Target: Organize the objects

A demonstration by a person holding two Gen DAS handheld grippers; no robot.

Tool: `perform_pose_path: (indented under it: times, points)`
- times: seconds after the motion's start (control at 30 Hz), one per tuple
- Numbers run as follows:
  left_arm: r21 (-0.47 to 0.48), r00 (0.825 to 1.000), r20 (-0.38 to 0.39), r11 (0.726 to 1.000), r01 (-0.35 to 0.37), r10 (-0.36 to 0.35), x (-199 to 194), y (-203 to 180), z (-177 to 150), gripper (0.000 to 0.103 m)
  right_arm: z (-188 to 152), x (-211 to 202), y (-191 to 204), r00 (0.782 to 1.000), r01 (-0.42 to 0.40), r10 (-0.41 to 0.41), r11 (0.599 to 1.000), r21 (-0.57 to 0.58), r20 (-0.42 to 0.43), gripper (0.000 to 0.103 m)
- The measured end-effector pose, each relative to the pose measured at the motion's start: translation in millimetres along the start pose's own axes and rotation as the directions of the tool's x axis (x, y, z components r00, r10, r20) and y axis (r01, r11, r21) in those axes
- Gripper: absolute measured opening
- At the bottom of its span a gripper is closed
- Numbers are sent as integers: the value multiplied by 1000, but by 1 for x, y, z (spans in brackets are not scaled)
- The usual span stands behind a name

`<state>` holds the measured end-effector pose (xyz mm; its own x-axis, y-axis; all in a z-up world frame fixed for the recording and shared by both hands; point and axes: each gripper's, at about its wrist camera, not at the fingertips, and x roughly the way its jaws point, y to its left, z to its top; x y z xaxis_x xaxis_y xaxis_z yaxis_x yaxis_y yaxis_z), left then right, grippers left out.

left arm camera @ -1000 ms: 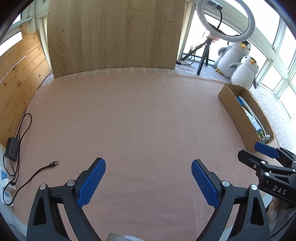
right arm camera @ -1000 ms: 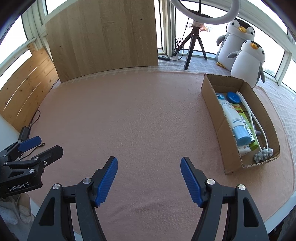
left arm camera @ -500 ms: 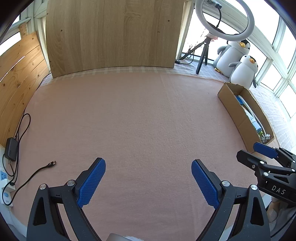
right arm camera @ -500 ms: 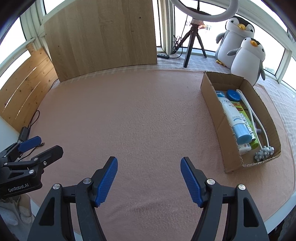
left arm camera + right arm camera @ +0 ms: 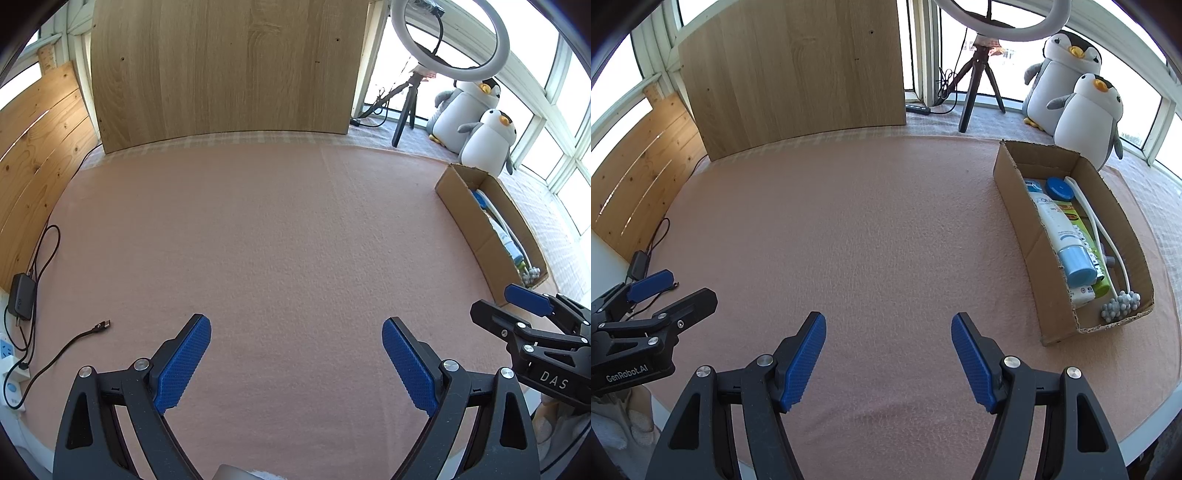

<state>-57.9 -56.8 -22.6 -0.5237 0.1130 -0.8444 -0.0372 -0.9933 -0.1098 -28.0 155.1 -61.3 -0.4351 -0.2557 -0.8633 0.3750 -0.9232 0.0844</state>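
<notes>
A long cardboard box (image 5: 1019, 206) (image 5: 480, 236) lies at the right of the pink cloth. Inside it are a white tube with a light-blue cap (image 5: 1062, 232), a round blue lid (image 5: 1057, 188), a green packet (image 5: 1080, 225) and a white-handled massager with grey balls (image 5: 1121, 301). My left gripper (image 5: 295, 360) hovers open over bare cloth near the front edge, empty. My right gripper (image 5: 888, 360) is also open and empty, left of the box. Each gripper shows at the other view's side edge.
A wooden board (image 5: 221, 70) stands at the back and wood slats (image 5: 33, 155) at the left. A black cable with a charger (image 5: 22, 299) trails at the left edge. Two plush penguins (image 5: 1082, 99) and a ring light on a tripod (image 5: 977, 88) stand behind the box.
Both views have shifted slightly; the grippers stay open and empty over the cloth, and nothing in the box has moved.
</notes>
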Motion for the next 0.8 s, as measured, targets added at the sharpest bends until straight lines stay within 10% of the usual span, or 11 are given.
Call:
perform_pose_path:
  times: [0.8]
  points:
    - [1, 1000, -1, 1000, -3, 3, 4, -5, 0, 96, 0, 3, -1, 1000, -3, 3, 1000, -3, -10, 67]
